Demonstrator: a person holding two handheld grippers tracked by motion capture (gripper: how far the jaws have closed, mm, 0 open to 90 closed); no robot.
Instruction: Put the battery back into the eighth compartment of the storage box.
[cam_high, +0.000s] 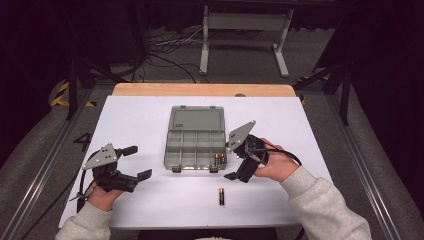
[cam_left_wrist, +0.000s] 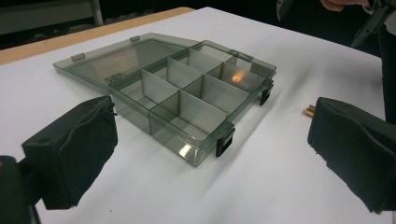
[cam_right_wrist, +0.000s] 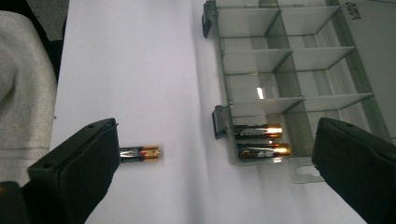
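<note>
A white table (cam_high: 150, 200) is seen from the high view, with a wooden strip along its 12 o'clock edge. At its centre a clear grey compartment box (cam_high: 195, 142) lies open, the lid folded flat toward 12 o'clock and two black latches at the 6 o'clock side. The left gripper (cam_high: 134, 162) is held at 9 o'clock of the box, apart from it, jaws spread wide with nothing between them. The right gripper (cam_high: 231, 160) is held just at 3 o'clock of the box, tilted, jaws also wide and empty. Two batteries (cam_high: 219, 159) are seen lying side by side in the box's corner compartment nearest that gripper. A single loose battery (cam_high: 221, 196) lies on the table at 6 o'clock of the box, well clear of it, untouched by either gripper.
</note>
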